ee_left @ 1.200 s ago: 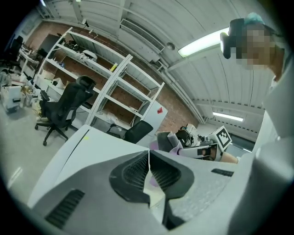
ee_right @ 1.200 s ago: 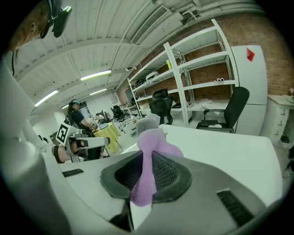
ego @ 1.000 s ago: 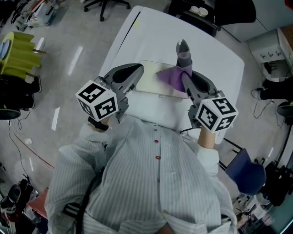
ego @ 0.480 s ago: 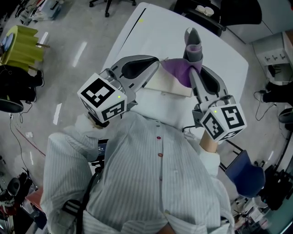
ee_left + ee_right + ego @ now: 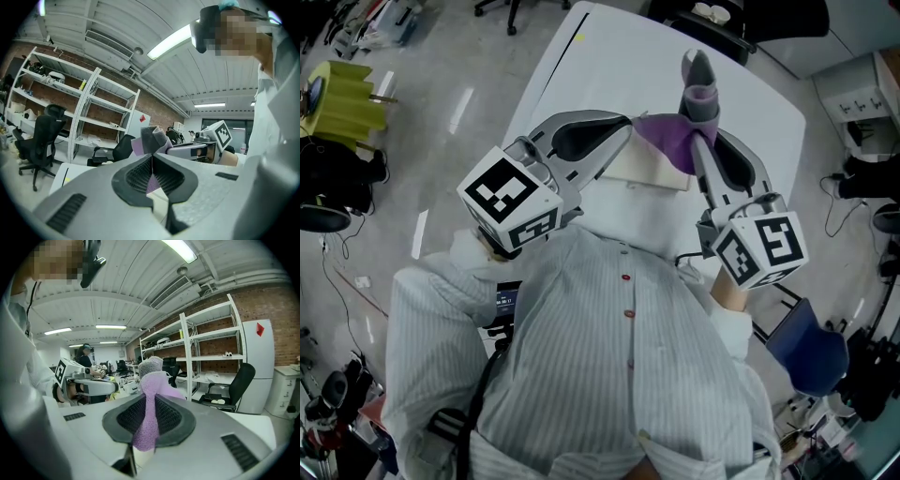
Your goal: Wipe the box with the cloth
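White tabletop (image 5: 609, 56); box (image 5: 649, 171) toward near edge. Left gripper (image 5: 624, 124), right gripper (image 5: 698, 141) both clamp purple cloth (image 5: 670, 141). Shelving (image 5: 211, 343), office chair (image 5: 42, 136) around.

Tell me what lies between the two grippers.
The purple cloth spans from left gripper to right gripper, over the box; the head view shows it.
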Tool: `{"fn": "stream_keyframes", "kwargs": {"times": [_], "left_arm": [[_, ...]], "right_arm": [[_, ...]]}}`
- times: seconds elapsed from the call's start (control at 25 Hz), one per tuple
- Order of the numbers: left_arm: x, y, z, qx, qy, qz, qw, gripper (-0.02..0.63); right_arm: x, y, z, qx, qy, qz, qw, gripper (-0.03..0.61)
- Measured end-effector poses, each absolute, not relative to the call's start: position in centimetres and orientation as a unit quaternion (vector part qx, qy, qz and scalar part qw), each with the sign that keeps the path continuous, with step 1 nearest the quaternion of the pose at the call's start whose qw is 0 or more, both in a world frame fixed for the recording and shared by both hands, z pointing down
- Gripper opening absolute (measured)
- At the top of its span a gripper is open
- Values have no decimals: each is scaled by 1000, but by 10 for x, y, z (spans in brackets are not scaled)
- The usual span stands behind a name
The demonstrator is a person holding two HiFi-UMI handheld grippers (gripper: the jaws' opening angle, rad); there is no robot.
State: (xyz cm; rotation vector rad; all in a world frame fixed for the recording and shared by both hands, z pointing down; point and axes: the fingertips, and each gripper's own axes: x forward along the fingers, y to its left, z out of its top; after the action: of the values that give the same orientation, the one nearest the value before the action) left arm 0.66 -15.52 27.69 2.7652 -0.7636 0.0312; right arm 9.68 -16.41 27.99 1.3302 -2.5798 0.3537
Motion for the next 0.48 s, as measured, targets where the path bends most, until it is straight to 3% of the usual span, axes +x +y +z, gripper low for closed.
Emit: {"fn": "stream_keyframes", "kwargs": {"times": [0.48], "left_arm": [[10,-151,282,958,-256,23,127,12]], "right_arm": [[98,-161,282,454,-876,118,113,54]]}}
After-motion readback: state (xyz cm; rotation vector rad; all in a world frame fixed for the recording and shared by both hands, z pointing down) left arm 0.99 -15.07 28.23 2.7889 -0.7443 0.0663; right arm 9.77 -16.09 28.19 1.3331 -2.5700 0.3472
